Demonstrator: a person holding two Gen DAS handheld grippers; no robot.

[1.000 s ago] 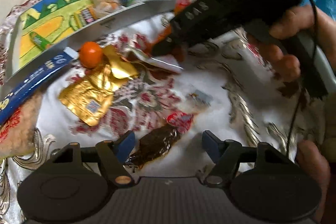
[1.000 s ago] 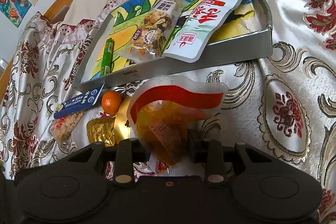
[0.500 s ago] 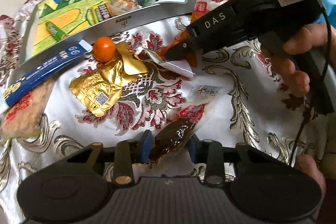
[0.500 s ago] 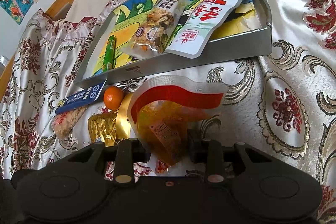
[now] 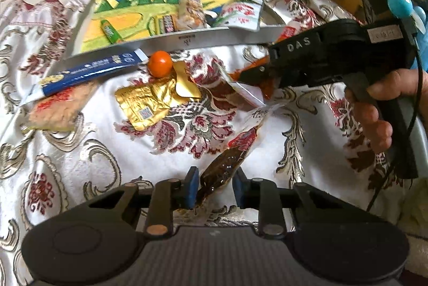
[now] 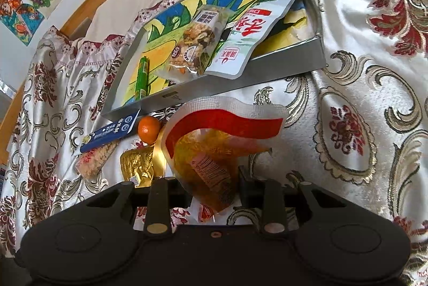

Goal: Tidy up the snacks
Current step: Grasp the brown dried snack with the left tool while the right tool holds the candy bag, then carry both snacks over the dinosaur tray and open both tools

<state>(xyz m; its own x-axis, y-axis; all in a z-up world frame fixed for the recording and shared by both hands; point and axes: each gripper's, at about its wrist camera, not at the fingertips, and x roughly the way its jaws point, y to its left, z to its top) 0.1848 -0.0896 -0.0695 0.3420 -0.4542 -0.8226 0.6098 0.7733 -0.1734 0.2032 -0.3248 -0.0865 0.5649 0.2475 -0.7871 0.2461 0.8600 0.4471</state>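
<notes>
The brown snack packet is sitting between blue pads, and its lower end is disappearing behind the left gripper. The right gripper is covering most of the orange pouch in the left view, and its pads are hiding behind the pouch in the right view. The print on the blue packet is staying too small to read. The white pouch is blurring. The gold packet is lying partly behind the pouch. The hand is running off the picture's right edge.
</notes>
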